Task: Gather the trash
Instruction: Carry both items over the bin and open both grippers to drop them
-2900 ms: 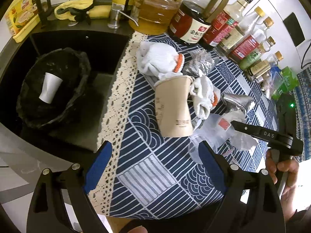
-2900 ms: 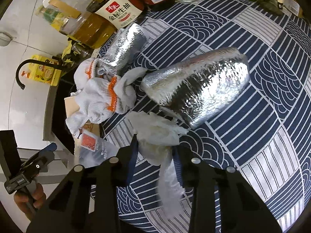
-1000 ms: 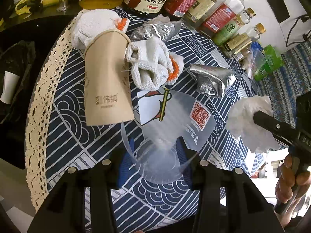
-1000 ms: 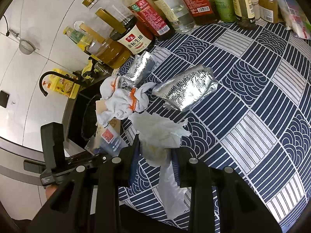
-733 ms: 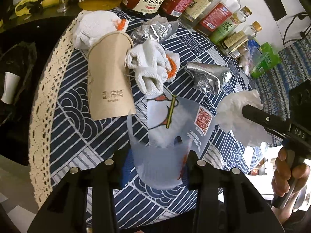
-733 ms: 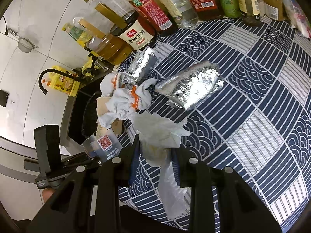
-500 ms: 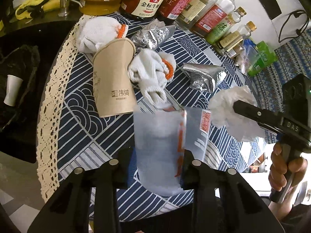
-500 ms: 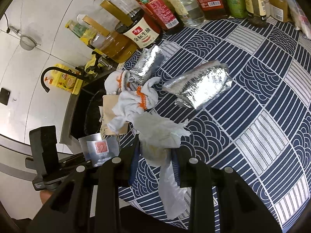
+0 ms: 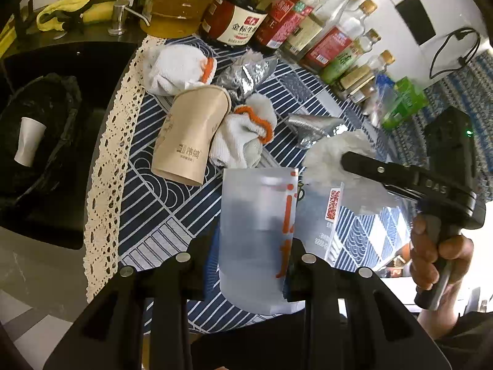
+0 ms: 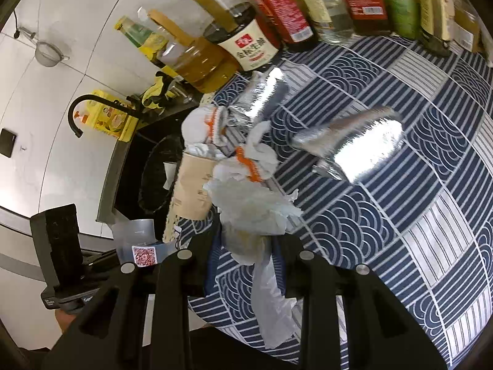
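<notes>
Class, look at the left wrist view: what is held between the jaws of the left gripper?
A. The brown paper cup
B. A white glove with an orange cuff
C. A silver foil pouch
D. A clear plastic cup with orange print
D: the left gripper is shut on the clear plastic cup, while the brown paper cup, the silver foil pouch and the white glove lie on the tablecloth.

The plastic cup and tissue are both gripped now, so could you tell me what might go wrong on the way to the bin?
1. The plastic cup is flattened in the left gripper; it might slip out.
2. The tissue trails below the right gripper and may snag.
3. Both hands sit close; they could collide near the bin.
</notes>
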{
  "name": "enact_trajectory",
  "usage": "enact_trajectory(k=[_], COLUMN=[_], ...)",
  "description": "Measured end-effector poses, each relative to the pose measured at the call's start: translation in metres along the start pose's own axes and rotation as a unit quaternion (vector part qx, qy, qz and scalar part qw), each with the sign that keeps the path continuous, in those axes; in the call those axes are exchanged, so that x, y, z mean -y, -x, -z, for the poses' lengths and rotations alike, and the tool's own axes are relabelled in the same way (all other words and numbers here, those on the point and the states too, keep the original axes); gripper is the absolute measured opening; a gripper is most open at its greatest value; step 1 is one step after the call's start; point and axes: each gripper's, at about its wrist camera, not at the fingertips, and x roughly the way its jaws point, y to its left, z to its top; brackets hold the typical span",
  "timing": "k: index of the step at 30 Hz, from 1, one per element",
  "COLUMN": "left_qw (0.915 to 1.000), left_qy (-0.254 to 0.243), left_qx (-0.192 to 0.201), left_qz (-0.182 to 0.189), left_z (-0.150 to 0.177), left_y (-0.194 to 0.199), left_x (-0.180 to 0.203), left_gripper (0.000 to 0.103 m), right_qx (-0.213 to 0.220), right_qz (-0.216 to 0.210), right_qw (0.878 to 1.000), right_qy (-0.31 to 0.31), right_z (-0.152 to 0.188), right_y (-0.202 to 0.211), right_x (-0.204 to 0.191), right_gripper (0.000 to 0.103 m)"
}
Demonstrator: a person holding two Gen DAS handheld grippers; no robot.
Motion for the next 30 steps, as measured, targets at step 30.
enact_trajectory(k=[30], left_qw=[0.9975], left_qy=[0.041], left_qx=[0.046], left_qz=[-0.034], left_z=[-0.074], left_y=[0.122], left_x=[-0.233], left_gripper=[0.030], right_qx=[-0.033], right_qz=[-0.010], right_qw=[0.998], right_qy=[0.050], right_z=[-0.069], right_y=[-0.154], right_x=[-0.218], right_gripper=[0.031])
